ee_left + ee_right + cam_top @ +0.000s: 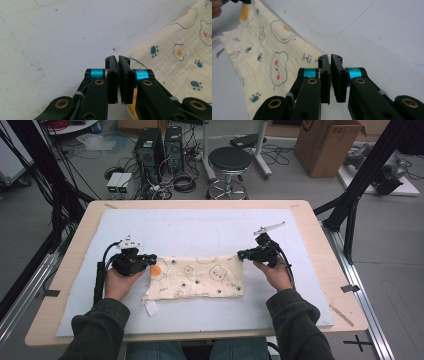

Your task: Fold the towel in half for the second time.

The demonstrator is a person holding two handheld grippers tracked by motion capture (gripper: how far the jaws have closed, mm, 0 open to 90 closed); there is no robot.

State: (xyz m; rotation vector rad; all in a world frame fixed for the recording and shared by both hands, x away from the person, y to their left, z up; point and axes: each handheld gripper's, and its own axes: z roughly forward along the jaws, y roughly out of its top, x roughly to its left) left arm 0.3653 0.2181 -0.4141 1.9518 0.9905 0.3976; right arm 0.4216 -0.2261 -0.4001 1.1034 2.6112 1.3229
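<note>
I think my folding job is about half done: the cream cotton cloth with little printed bears and paw prints [197, 276] lies folded into a long strip near the middle of the white mat [200, 227]. My left gripper [150, 258] and right gripper [242, 254] pinch its far corners, jaws squeezed tight.

A cream cloth [197, 276] printed with teal paws and yellow-yolked eggs lies on a white mat [200, 227].
</note>
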